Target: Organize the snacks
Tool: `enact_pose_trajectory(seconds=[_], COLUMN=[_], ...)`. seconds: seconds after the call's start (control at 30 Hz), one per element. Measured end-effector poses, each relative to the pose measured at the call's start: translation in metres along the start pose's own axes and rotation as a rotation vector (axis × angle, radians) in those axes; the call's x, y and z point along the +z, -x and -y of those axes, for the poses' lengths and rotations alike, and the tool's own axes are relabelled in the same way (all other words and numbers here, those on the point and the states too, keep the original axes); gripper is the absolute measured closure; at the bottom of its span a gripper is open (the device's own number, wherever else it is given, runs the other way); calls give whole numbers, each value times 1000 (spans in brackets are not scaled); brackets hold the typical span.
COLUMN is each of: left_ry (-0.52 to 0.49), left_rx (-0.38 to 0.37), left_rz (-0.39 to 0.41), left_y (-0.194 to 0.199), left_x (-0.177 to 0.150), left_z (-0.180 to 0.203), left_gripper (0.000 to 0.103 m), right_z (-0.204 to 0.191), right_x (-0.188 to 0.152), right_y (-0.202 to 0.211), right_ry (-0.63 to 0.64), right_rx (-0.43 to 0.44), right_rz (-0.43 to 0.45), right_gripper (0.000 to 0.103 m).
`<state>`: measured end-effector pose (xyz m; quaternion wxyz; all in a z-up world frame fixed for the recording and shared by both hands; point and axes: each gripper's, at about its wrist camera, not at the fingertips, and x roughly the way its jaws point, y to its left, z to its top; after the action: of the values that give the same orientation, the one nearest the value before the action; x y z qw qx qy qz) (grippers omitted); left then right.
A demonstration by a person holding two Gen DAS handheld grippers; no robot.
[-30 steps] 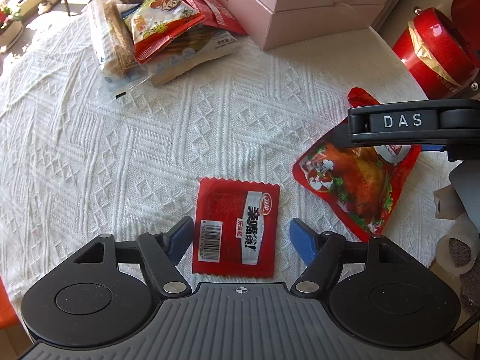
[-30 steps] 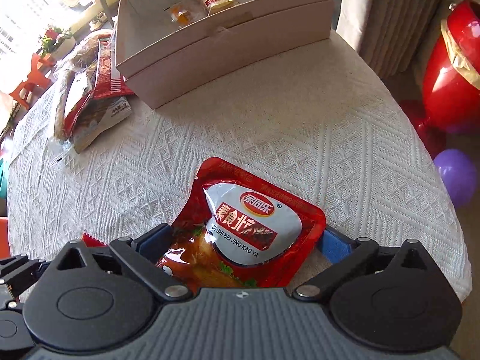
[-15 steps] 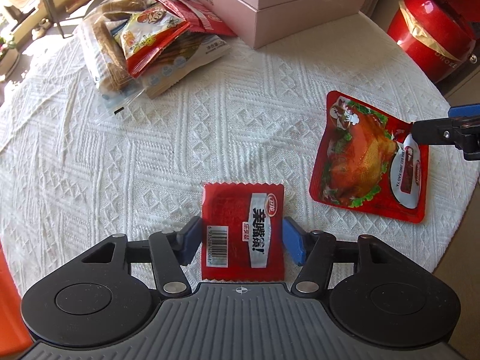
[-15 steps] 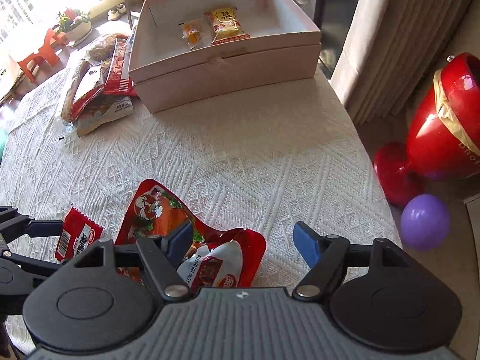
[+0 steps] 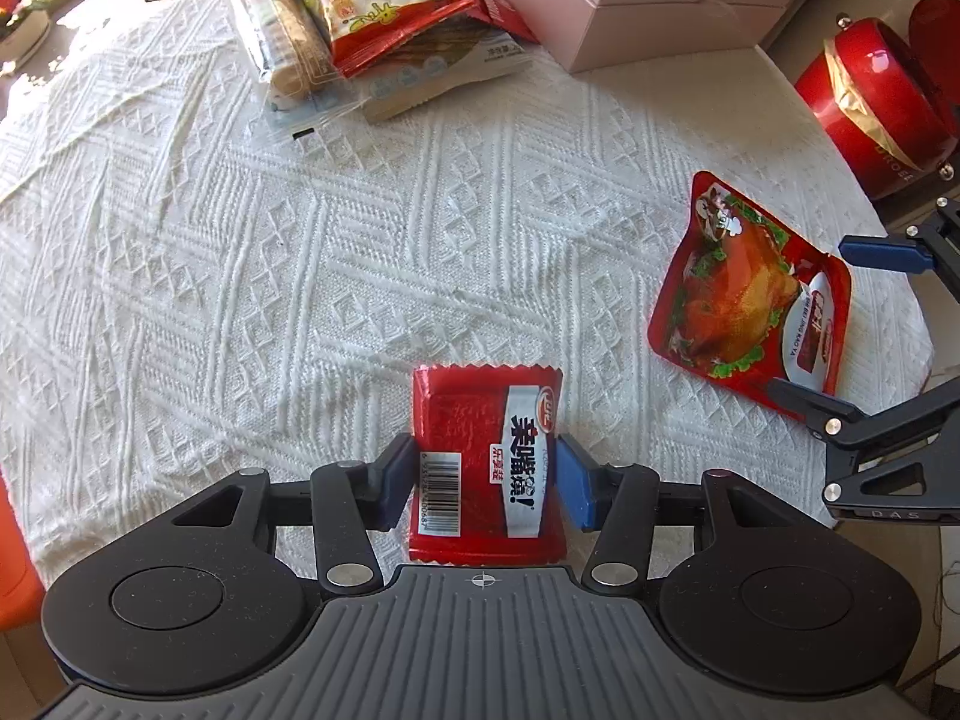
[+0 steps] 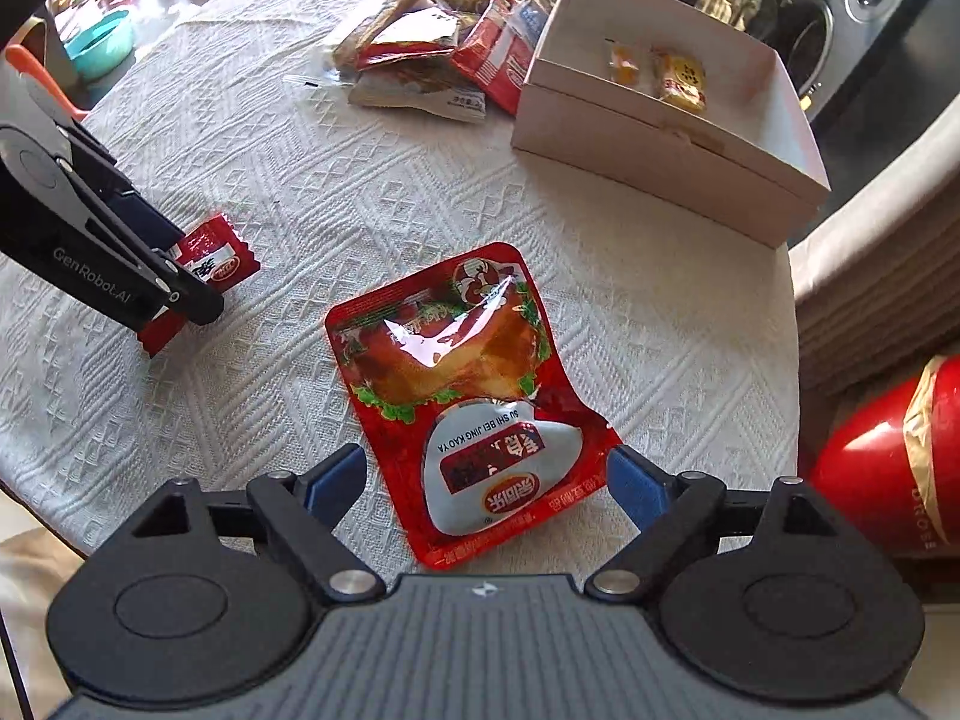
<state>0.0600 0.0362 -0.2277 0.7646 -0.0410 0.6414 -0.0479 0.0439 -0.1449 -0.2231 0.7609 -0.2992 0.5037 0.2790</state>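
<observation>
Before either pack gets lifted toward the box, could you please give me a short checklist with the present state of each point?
1. Small red sachet sits between the fingers of the left hand-held gripper: ok.
2. Left jaws are closing; pads look against the sachet's sides, but firm pressure: cannot tell.
3. Roast-duck pouch lies flat between the fingers of the right hand-held gripper: ok.
4. Right grip on the pouch: not ok, the jaws are opening and the pads stand clear of it.
5. White box is open with bare floor beside the two snacks in it: ok.
6. Tablecloth between pouch and box is bare: ok.
</observation>
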Motion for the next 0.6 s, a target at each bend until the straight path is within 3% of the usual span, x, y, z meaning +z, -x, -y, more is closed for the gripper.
enact_pose_trajectory(seconds=[0.07,0.13,0.27,0.37,0.47,0.6], left_ry=[7,13,16,22,24,20], left_rx=[0,-9,-14,-17,-18,-24], left_rz=[4,3,-4,-6,-3,-10], left_y=[2,4,5,5,5,3], left_x=[-2,-3,-3,0,2,5], left_z=[1,1,3,6,7,11], left_gripper=[47,47,47,47,48,48], right_z=[-1,3,11,14,22,37], right_x=[4,8,15,12,13,14], right_y=[-14,-22,-29,-34,-30,-16], right_ry=[76,95,62,10,-84,-238], right_rx=[-40,-13,128,168,191,224], right_rz=[0,-1,-61,-69,-96,-116], right_gripper=[15,0,0,3,16,49])
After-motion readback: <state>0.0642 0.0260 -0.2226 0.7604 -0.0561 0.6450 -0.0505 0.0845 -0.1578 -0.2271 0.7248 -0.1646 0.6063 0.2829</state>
